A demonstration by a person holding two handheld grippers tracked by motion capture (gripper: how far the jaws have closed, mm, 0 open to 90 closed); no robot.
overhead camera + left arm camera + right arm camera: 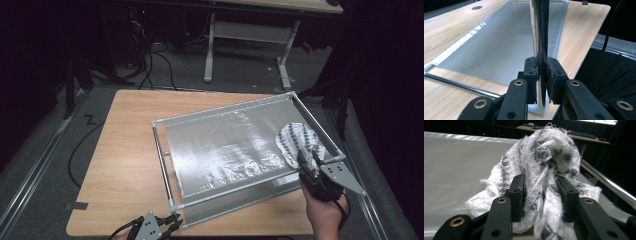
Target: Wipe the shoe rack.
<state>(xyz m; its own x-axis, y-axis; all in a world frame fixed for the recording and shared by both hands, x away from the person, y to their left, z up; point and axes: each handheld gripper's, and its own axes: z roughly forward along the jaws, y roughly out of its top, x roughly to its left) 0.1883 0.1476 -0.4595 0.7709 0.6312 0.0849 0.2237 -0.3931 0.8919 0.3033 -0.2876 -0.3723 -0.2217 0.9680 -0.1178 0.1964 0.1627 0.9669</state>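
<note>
A metal tube frame (162, 160) with a shiny silver sheet (225, 145) stretched across it lies on the wooden table (125, 150). Down at the table's near edge my left gripper (175, 221) is shut on the frame's chrome tube (538, 30) close to its white corner joint; the pads of the left gripper (541, 75) press the tube from both sides. My right gripper (306, 162) is shut on a crumpled white cloth with a grey pattern (297, 140) resting on the sheet's right part. The cloth (544, 150) bulges between and above the right gripper's (542, 192) pads.
The frame's right tube (609, 185) runs just beside the cloth. A round hole (476, 7) sits in the tabletop at a far corner. Behind the table, cables (150, 70) lie on the grey floor near a white-legged desk (250, 30). Bare wood spreads left of the frame.
</note>
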